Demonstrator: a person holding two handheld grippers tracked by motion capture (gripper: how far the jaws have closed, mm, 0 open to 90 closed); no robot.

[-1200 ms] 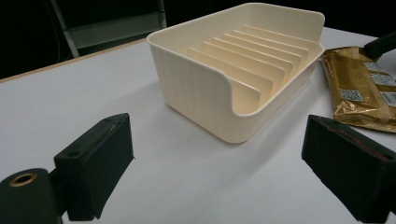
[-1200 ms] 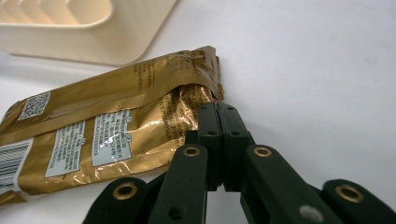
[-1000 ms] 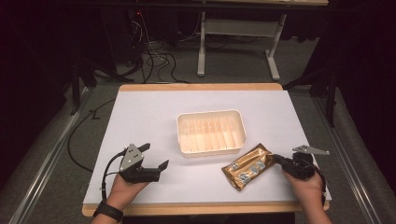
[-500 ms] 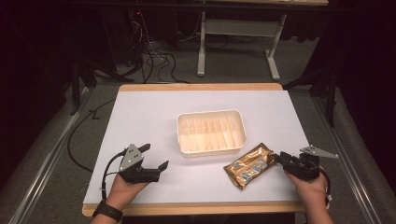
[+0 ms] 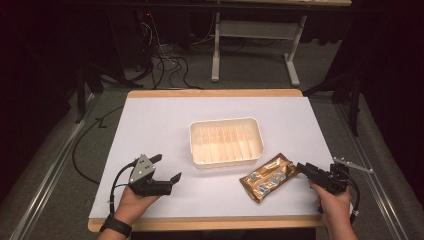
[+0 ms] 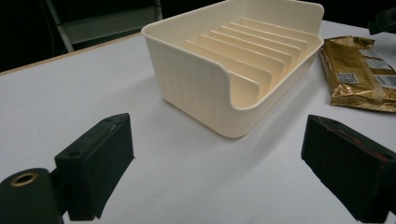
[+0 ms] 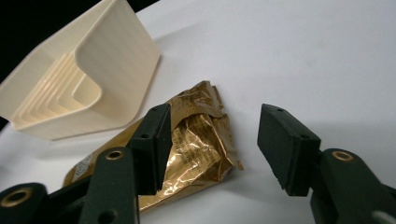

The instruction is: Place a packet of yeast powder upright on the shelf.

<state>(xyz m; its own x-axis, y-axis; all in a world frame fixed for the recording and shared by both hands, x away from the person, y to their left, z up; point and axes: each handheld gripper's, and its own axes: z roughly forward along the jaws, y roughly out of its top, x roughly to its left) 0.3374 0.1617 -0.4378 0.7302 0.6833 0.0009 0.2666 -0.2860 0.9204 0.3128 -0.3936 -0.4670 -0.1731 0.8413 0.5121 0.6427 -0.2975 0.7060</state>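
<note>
Since a second ago the right gripper (image 5: 306,169) has drawn back a little toward the table's right edge, off the gold foil packet (image 5: 264,177), while the left gripper (image 5: 167,174) has kept its place. From the high view, the packet lies flat at about 5 o'clock from the cream tray (image 5: 199,146), just beside its near right corner, and the right gripper sits at 3 o'clock of the packet with its tips just short of the crimped end; the left one rests on the white table (image 5: 160,115) at 8 o'clock from the tray, well apart from both things. In the left gripper view, its jaws stand wide with nothing between them, and beyond them the tray (image 6: 196,81) shows as smooth moulded plastic with rounded corners and a row of thin upright ribs inside; the packet (image 6: 357,70) lies at 2 o'clock, glossy, with small printed labels. In the right gripper view, the jaws are parted wide over the packet's (image 7: 196,140) wrinkled, reflective end (the left pad overlaps its edge in the picture, though contact cannot be told). I judge this to be the approach to a pick: the next move calls for easing forward, closing on the thin crimped seam, and lifting lightly, since foil may slip or crumple.
</note>
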